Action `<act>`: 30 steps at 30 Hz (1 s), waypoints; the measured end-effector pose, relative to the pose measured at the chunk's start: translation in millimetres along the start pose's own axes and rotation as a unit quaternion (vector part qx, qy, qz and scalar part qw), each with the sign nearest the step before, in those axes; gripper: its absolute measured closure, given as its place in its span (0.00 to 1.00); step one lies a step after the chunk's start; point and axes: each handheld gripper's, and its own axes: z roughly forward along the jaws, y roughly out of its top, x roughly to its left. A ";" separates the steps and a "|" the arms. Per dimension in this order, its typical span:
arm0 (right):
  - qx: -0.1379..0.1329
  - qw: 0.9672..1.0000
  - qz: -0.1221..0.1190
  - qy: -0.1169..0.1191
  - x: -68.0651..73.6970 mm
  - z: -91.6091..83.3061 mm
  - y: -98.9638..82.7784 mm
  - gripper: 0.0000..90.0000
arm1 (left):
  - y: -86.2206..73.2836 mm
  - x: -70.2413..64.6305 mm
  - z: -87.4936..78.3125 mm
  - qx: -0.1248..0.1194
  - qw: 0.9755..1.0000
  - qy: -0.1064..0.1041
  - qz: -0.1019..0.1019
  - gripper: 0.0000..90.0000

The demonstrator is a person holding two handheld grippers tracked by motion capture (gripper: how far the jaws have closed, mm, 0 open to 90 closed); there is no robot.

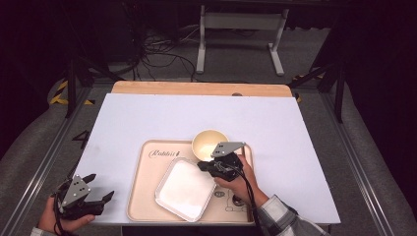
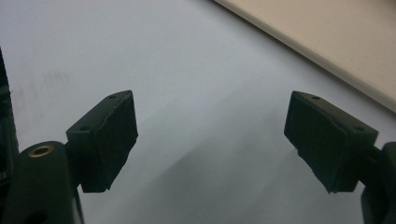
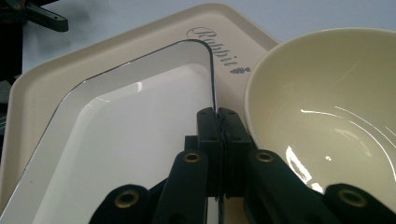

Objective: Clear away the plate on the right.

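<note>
A white rectangular dish (image 1: 184,189) lies tilted on a beige tray (image 1: 147,196) printed "Rabbit". A cream bowl (image 1: 206,142) stands on the tray's far side, just behind the dish. My right gripper (image 1: 206,166) is shut on the dish's rim at its far right edge, close beside the bowl. In the right gripper view the jaws (image 3: 218,116) pinch the thin dark-lined rim of the dish (image 3: 130,135), with the bowl (image 3: 327,102) right next to them. My left gripper (image 1: 102,186) rests open at the table's front left, nothing between its jaws (image 2: 210,130).
A white sheet (image 1: 196,118) covers the table, with a wooden strip (image 1: 196,88) along the far edge. The tray's edge (image 2: 327,42) lies to the right of the left gripper. Cables and a white stand (image 1: 241,29) are on the floor beyond the table.
</note>
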 end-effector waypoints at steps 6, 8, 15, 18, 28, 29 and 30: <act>0.005 1.000 -0.003 0.002 -1.1 1.1 -1.5 0.97 | 0.1 0.1 0.2 0.001 1.000 -0.002 0.001 0.20; 0.011 1.000 -0.007 0.001 -0.9 2.2 -2.2 0.96 | 0.1 0.1 0.2 0.001 1.000 -0.001 0.001 0.20; 0.012 1.000 -0.027 -0.004 2.6 2.3 -2.2 0.93 | 0.0 0.4 0.0 0.002 1.000 0.000 0.001 0.20; 0.011 0.999 -0.034 -0.001 4.6 0.9 -1.7 0.94 | -0.2 0.5 0.4 0.001 1.000 0.000 0.001 0.20; 0.029 0.997 -0.065 0.044 22.7 -5.6 -5.3 0.98 | 0.1 0.1 0.0 0.002 1.000 0.000 0.001 0.20; 0.031 0.996 -0.068 0.048 24.5 -5.8 -6.1 0.98 | 0.1 0.1 -0.2 0.002 1.000 0.000 0.001 0.20; 0.036 0.995 -0.071 0.053 26.9 -5.9 -7.4 0.98 | 0.1 0.0 -0.3 0.001 1.000 0.002 0.000 0.20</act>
